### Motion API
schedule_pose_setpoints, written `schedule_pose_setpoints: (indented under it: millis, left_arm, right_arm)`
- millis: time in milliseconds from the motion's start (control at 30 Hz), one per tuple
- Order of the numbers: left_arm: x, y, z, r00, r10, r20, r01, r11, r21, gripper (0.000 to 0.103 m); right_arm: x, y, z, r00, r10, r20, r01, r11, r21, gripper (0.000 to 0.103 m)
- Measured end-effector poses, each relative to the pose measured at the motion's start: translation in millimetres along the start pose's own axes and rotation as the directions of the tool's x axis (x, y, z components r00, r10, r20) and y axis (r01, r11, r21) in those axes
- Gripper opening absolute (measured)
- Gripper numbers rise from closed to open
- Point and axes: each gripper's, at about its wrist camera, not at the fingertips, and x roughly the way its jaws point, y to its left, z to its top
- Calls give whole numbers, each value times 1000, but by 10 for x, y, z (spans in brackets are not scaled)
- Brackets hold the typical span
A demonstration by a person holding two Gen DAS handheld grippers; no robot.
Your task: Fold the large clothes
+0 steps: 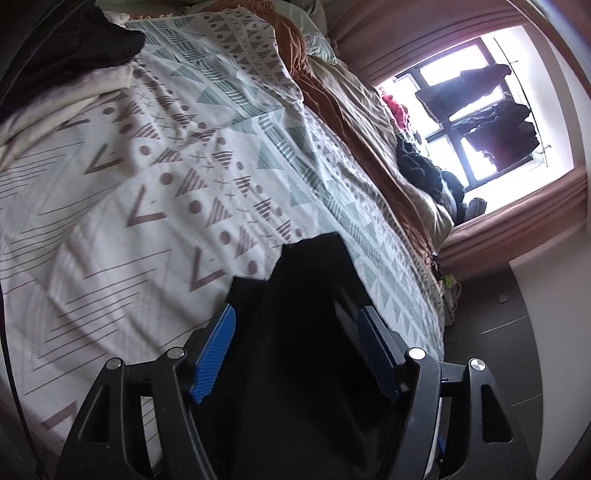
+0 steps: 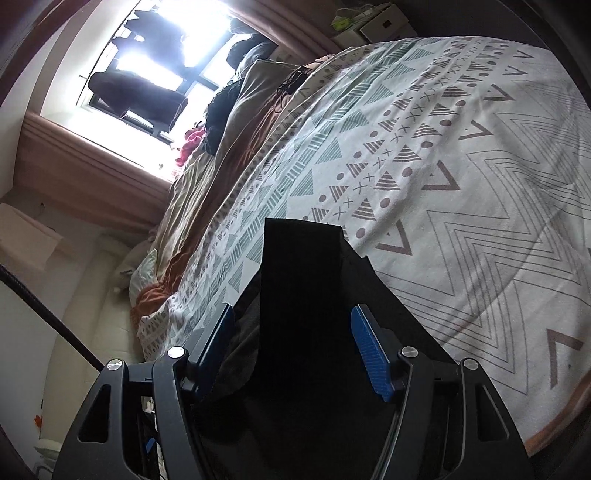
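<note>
A black garment (image 1: pixel 314 273) lies in a folded strip on the patterned bedsheet (image 1: pixel 147 206). Its far end has a straight edge. My left gripper (image 1: pixel 297 310) hangs over its near part with the blue pads (image 1: pixel 214 354) spread wide; the cloth runs between them and neither pad presses on it. In the right wrist view the same black garment (image 2: pixel 299 266) runs out from under my right gripper (image 2: pixel 293 308). That gripper is open too, its blue pads (image 2: pixel 369 350) apart on either side of the cloth. The garment's near end is hidden under the gripper bodies.
A pile of black clothes (image 1: pixel 74 48) and a cream cloth (image 1: pixel 66 92) sit at the bed's far left. An orange and beige blanket (image 1: pixel 354 122) lines the window side, with dark clothes (image 1: pixel 421 166) heaped there. Boxes (image 2: pixel 384 18) stand beyond the bed.
</note>
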Motion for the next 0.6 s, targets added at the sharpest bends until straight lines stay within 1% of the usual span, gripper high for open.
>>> schedule_pose_setpoints:
  millis: [133, 200, 300, 367, 467, 533, 600]
  left_arm:
    - [-80, 126, -190, 998, 38, -42, -37, 999, 39, 69]
    - [-103, 187, -294, 997, 49, -61, -46, 998, 50, 69]
    - [-112, 286, -464, 991, 84, -102, -76, 994, 85, 69]
    - [-105, 330, -583, 985, 108, -136, -93, 989, 112, 69]
    - [-116, 369, -746, 973, 153, -173, -124, 978, 167, 69]
    - [-113, 386, -844, 964, 183, -194, -144, 969, 199, 69]
    - [-103, 423, -955, 951, 222, -216, -172, 958, 230, 69]
  right_arm:
    - [-173, 28, -128, 999, -26, -26, 25, 999, -43, 64]
    - [-225, 69, -202, 997, -58, -44, 54, 995, -83, 64]
    - [-246, 98, -329, 990, -111, -85, 99, 985, -142, 64]
    - [-259, 115, -413, 981, -155, -116, 132, 975, -181, 64]
    - [-244, 90, -532, 962, -219, -165, 177, 955, -237, 64]
    - [-250, 56, -618, 945, -263, -194, 206, 940, -273, 64]
    - [-238, 38, -682, 931, -295, -214, 226, 927, -298, 64]
